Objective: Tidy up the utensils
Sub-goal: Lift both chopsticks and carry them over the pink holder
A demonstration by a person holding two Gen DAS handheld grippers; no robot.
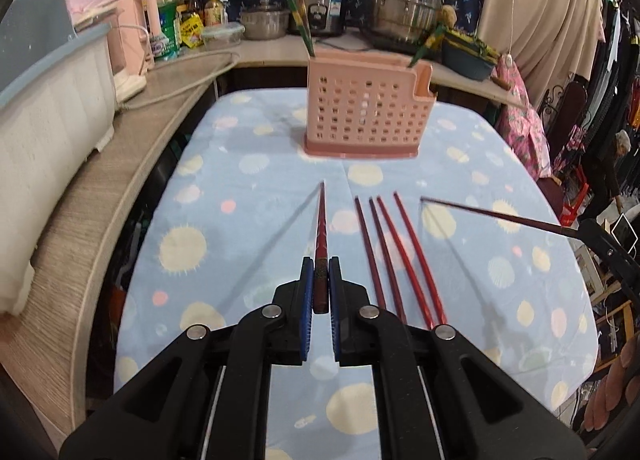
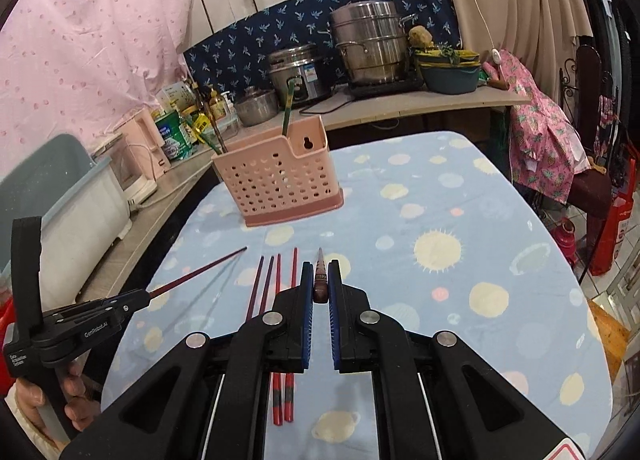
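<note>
we hold one dark red chopstick in each gripper: the left gripper (image 1: 321, 280) is clamped on its chopstick (image 1: 321, 228), tip pointing ahead toward the pink utensil basket (image 1: 366, 116), and the right gripper (image 2: 321, 284) is clamped on the other chopstick (image 2: 321, 276), only a short tip showing past the pads. both sticks are clear of the table cloth (image 1: 500, 268). four more red chopsticks (image 1: 396, 256) lie side by side on the cloth between the two grippers, near us; the basket stands upright further back with green-handled utensils (image 1: 302, 26) already in it. judgement: step in hand is carrying both sticks to the basket. to do it well we would tip each stick steeper, tip down, over the open top, and let go only once the tip is inside a compartment. in the way: the green handles lean across the basket's opening, and the two grippers could crowd each other over the narrow rim. pots and bottles on the counter behind stay out of reach
</note>
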